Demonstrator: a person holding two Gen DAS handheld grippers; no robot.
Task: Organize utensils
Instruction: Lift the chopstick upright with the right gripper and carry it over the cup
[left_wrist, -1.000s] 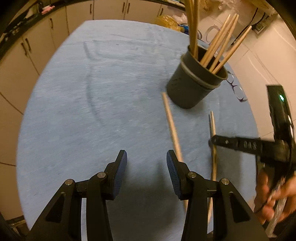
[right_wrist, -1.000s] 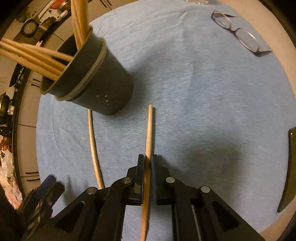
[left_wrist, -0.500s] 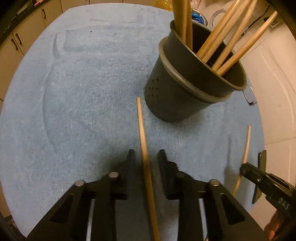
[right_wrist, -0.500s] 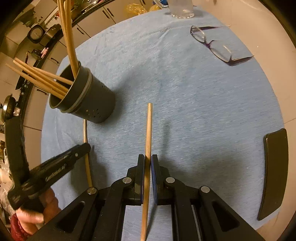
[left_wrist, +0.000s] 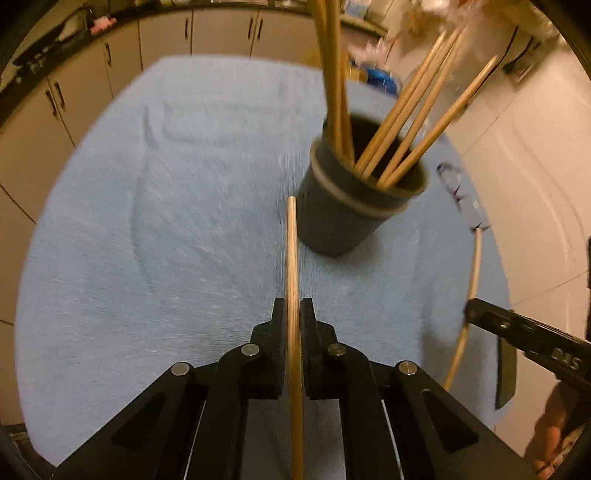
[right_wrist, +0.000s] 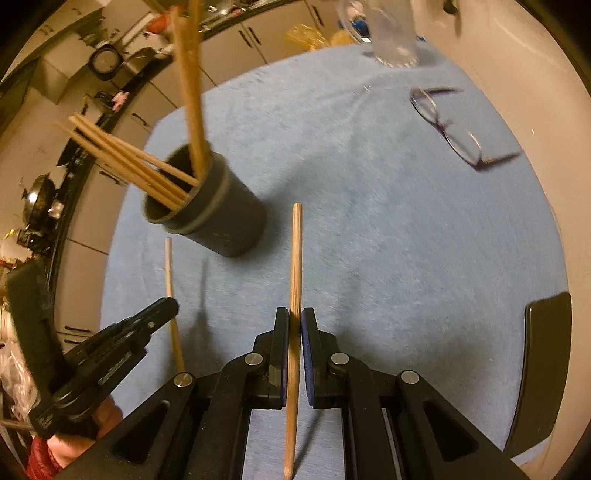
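Blue cloth (left_wrist: 147, 258) lies open left of holder (left_wrist: 351, 218) (edges curved).

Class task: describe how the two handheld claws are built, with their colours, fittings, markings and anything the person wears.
Both claws are black, angular linkages with silver pivot pins. The right claw has blue pads; the left claw's look dark. White lettering marks the right claw's side. A red sleeve shows by the left hand.

The blue cloth (left_wrist: 147, 240) is lying bare across its left half, leaving wide passage. To the right, the dark holder (left_wrist: 351, 206) is standing with sticks (left_wrist: 406, 122) fanning outward overhead, blocking approach from above; eyeglasses (right_wrist: 454, 129) are sitting far right.
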